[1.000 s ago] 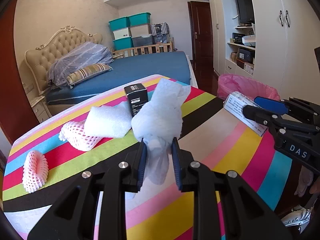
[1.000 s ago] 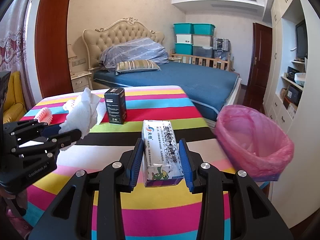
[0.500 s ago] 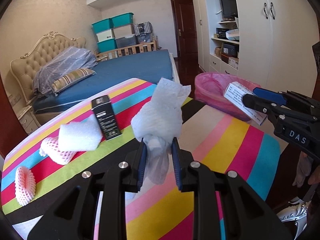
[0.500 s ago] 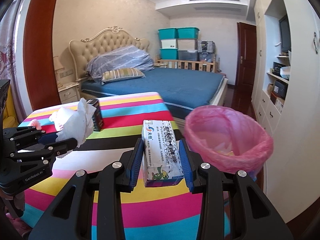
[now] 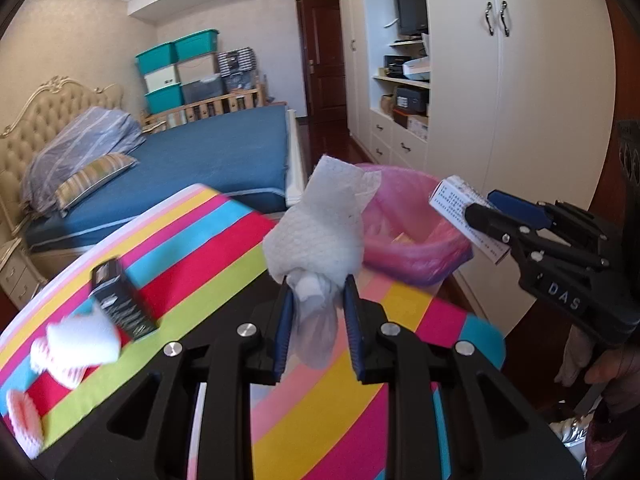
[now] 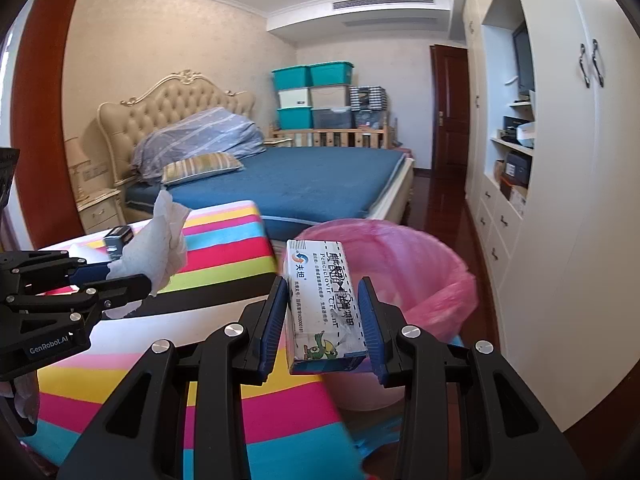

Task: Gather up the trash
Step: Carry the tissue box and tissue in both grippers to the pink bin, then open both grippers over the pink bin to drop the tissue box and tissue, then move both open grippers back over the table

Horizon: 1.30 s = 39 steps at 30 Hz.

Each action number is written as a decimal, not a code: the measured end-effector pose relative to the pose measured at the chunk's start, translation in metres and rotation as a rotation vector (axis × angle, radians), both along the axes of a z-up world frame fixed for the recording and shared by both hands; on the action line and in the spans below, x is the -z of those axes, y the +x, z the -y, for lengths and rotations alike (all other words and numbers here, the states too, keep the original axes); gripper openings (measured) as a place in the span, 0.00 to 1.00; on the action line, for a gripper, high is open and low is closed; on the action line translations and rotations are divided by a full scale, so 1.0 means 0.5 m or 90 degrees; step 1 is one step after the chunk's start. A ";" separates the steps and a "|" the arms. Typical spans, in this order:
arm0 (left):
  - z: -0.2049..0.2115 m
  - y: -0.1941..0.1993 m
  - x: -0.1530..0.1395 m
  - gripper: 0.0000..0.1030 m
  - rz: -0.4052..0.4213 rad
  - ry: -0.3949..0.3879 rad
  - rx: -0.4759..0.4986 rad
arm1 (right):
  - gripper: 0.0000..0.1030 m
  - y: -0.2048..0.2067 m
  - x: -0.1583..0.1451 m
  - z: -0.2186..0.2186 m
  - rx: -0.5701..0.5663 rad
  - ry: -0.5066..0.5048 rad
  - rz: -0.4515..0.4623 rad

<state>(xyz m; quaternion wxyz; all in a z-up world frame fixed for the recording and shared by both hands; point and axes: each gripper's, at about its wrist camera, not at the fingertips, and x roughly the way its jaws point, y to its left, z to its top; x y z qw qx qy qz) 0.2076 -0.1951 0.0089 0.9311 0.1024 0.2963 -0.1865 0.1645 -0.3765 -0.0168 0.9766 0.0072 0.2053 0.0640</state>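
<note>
My left gripper (image 5: 316, 292) is shut on a crumpled white tissue (image 5: 320, 232), held over the striped table's right end, just short of the pink-lined bin (image 5: 412, 240). My right gripper (image 6: 324, 296) is shut on a white medicine box (image 6: 324, 300), which hangs at the near rim of the bin (image 6: 420, 272). In the left wrist view the right gripper (image 5: 476, 210) with the box (image 5: 456, 204) reaches over the bin's right rim. In the right wrist view the left gripper (image 6: 148, 276) with the tissue (image 6: 160, 244) shows at the left.
On the striped tablecloth (image 5: 208, 256) lie a black box (image 5: 120, 300), white foam (image 5: 84, 336) and pink foam nets (image 5: 22, 420). A blue bed (image 5: 208, 156) stands beyond the table. White cupboards (image 5: 540, 120) rise right behind the bin. A person's hand (image 5: 608, 368) shows at the right.
Both grippers have swung right from over the table toward the pink bin, each keeping its hold. The bin now sits closer in both views; the table items have slid left.
</note>
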 end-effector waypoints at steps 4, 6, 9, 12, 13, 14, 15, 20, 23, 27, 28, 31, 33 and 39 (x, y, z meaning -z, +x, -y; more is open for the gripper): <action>0.047 0.042 -0.002 0.23 -0.017 -0.009 0.026 | 0.35 0.025 0.000 0.033 0.022 -0.010 0.000; 0.070 0.068 -0.003 0.23 -0.025 -0.013 0.034 | 0.35 0.036 0.000 0.043 0.029 -0.010 -0.001; 0.100 0.107 -0.005 0.23 -0.035 -0.022 0.041 | 0.35 0.062 0.001 0.065 0.044 -0.012 0.000; 0.123 0.151 -0.005 0.24 -0.045 -0.034 0.035 | 0.35 0.093 0.004 0.085 0.055 -0.010 -0.004; 0.130 0.164 -0.004 0.24 -0.046 -0.036 0.033 | 0.35 0.101 0.004 0.090 0.057 -0.008 -0.005; 0.138 0.179 -0.001 0.24 -0.050 -0.040 0.031 | 0.35 0.111 0.006 0.096 0.060 -0.007 -0.006; 0.145 0.191 0.000 0.25 -0.054 -0.043 0.030 | 0.35 0.119 0.007 0.100 0.062 -0.008 -0.008; 0.171 0.246 0.006 0.25 -0.064 -0.052 0.016 | 0.35 0.154 0.018 0.121 0.076 -0.003 -0.018; 0.188 0.269 0.003 0.25 -0.053 -0.047 0.016 | 0.35 0.176 0.019 0.128 0.080 -0.001 -0.020; 0.195 0.287 0.001 0.39 -0.042 -0.051 0.026 | 0.37 0.203 0.017 0.137 0.066 0.007 -0.008; 0.197 0.291 0.002 0.46 -0.035 -0.051 0.027 | 0.44 0.209 0.017 0.138 0.061 0.006 -0.006; 0.185 0.287 0.001 0.73 0.002 -0.035 -0.006 | 0.67 0.208 0.013 0.146 0.074 0.007 0.002; 0.173 0.281 0.000 0.82 0.017 -0.019 -0.015 | 0.67 0.190 0.008 0.152 0.072 0.012 0.013; 0.088 0.224 0.021 0.95 0.041 0.027 -0.040 | 0.68 0.133 0.016 0.142 0.059 0.004 0.012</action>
